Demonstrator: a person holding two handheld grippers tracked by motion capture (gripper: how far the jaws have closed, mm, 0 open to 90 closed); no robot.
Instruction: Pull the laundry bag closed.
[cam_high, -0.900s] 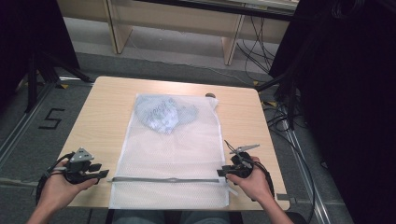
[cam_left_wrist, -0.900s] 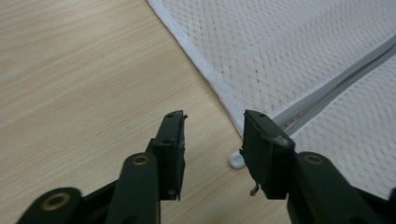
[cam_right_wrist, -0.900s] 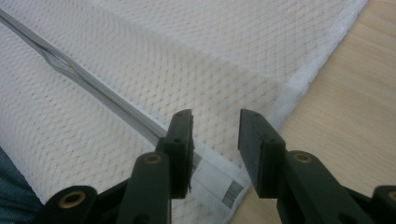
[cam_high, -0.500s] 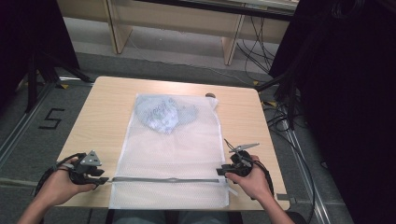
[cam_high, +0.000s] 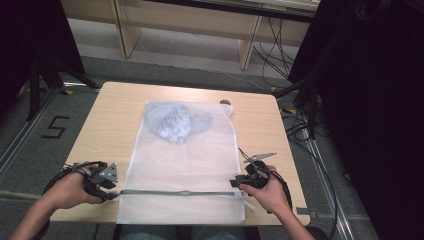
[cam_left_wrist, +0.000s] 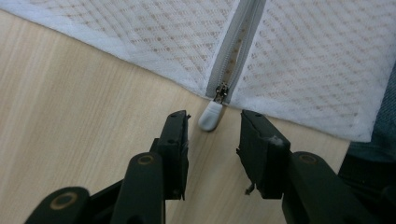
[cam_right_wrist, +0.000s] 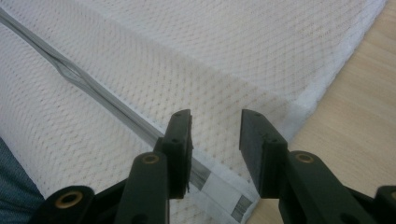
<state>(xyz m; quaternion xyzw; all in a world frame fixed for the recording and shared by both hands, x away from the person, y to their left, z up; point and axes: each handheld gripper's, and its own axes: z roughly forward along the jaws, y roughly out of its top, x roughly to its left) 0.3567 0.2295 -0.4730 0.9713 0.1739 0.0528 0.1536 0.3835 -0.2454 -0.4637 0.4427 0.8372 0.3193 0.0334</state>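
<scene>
On table (cam_high: 100, 125): mesh bag (cam_high: 185, 165), flat, zipper (cam_high: 175, 192) across near end. Left gripper (cam_left_wrist: 212, 135) released, jaws flanking white zipper pull (cam_left_wrist: 210, 116). Right gripper (cam_right_wrist: 215, 135) released, over bag's opposite zipper end.

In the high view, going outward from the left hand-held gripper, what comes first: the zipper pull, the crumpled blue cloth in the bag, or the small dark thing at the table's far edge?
From the left hand-held gripper:
1. Zipper pull, right at its jaws, near edge.
2. Blue cloth, inside the mesh bag, farther up.
3. Small dark thing, far edge.
</scene>
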